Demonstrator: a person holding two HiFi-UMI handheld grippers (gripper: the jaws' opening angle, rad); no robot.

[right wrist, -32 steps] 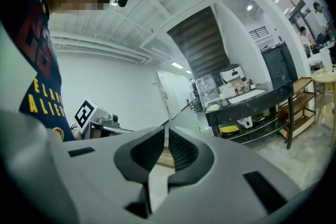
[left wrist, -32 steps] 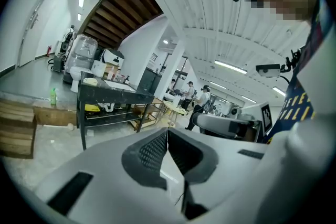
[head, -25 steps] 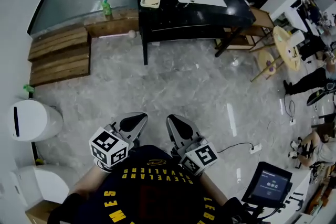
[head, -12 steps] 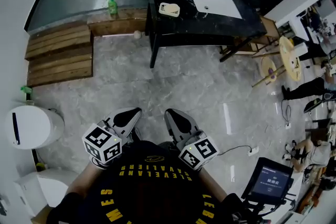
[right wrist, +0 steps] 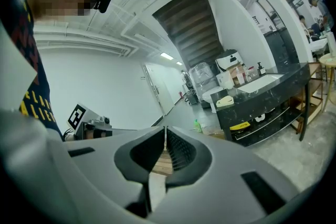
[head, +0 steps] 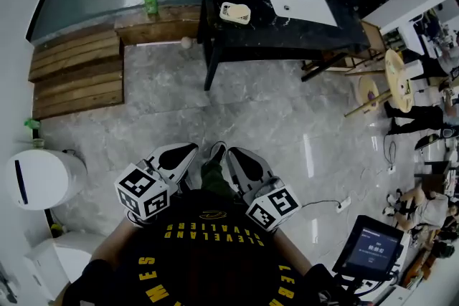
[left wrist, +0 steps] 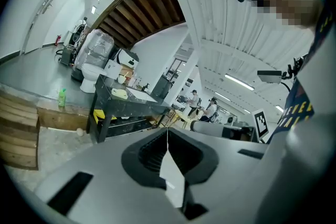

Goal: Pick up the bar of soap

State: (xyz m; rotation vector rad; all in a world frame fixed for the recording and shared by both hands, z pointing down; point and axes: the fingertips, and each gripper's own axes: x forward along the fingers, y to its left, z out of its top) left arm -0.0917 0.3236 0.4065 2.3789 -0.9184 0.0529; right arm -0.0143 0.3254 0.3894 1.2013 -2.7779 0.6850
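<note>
Left claw (head: 185, 152) is held low at the person's waist, jaws pressed together with nothing between them. Up ahead, across a stretch of marble floor, the pale bar of soap (head: 235, 12) sits near the left end of the black tabletop (head: 287, 36), left of the white basin (head: 300, 0) and well apart from both claws. Right claw (head: 235, 156), just beside the left one, is closed too and empty. So this looks like the approach stage, nothing grasped yet. The next move calls for closing the gap to the tabletop, opening one claw wide and bringing it down either side of the soap.
</note>
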